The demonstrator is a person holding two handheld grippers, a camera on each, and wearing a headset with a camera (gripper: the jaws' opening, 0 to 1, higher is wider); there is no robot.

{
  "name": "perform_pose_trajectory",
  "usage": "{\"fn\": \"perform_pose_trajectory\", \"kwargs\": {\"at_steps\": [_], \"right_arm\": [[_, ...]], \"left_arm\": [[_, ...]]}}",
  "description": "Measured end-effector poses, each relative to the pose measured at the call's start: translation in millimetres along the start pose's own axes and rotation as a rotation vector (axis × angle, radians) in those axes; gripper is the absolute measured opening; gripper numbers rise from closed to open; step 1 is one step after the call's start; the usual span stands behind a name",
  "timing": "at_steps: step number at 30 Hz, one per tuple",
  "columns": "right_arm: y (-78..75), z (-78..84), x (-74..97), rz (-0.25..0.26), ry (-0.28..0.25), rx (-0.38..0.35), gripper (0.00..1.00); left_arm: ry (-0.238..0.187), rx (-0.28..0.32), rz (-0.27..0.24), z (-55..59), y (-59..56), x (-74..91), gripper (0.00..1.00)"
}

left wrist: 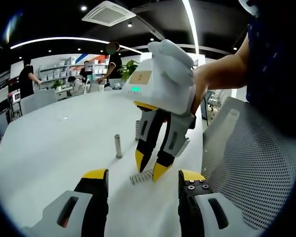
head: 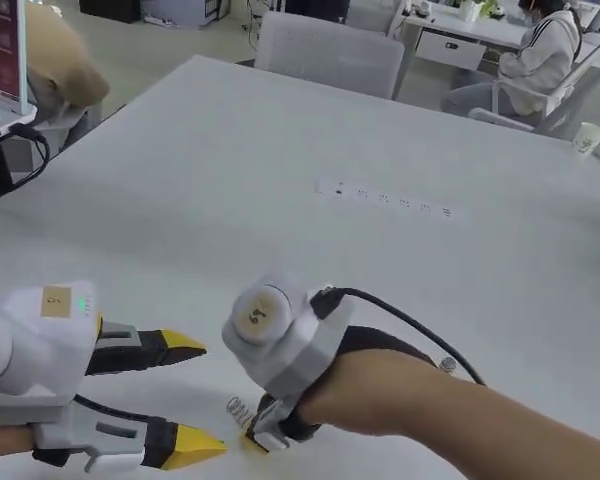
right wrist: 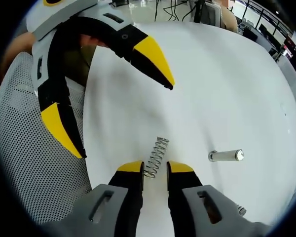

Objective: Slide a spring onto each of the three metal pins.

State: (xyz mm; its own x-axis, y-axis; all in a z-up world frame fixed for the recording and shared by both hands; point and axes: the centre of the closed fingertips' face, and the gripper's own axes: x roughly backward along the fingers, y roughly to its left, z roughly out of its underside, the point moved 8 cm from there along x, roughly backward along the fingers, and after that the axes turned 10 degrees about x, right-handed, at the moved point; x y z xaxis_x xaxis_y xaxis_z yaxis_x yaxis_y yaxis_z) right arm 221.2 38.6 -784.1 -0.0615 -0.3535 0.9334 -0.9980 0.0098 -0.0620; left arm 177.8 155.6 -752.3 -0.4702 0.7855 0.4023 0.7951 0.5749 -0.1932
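Observation:
A small metal spring lies on the white table. My right gripper points down at it, jaws narrowly open with the spring's near end between the yellow tips and a gap on both sides. The same spring shows beside the right gripper, and from the left as the spring under the right gripper. One metal pin stands upright on the table, the pin a little beyond the spring. My left gripper hovers open and empty at the near left, seen also as the left gripper.
A second spring lies near the right gripper's side. A recessed power strip sits mid-table. A laptop and cables are at the far left, a paper cup at the far right. A mesh chair is close behind the table's near edge.

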Motion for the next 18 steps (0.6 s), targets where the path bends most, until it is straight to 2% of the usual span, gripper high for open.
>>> {"fn": "perform_pose_trajectory", "kwargs": {"at_steps": [5, 13, 18], "right_arm": [[-2.8, 3.5, 0.9, 0.007, 0.004, 0.010, 0.14], [-3.9, 3.2, 1.3, 0.017, 0.012, 0.084, 0.08], [-7.2, 3.8, 9.2, 0.009, -0.006, 0.082, 0.08]], "left_arm": [[0.004, -0.001, 0.001, 0.2, 1.3, -1.9, 0.52], [0.012, -0.004, 0.006, 1.1, 1.4, -3.8, 0.52], [0.018, -0.006, 0.005, 2.2, 2.5, -3.4, 0.51]]}}
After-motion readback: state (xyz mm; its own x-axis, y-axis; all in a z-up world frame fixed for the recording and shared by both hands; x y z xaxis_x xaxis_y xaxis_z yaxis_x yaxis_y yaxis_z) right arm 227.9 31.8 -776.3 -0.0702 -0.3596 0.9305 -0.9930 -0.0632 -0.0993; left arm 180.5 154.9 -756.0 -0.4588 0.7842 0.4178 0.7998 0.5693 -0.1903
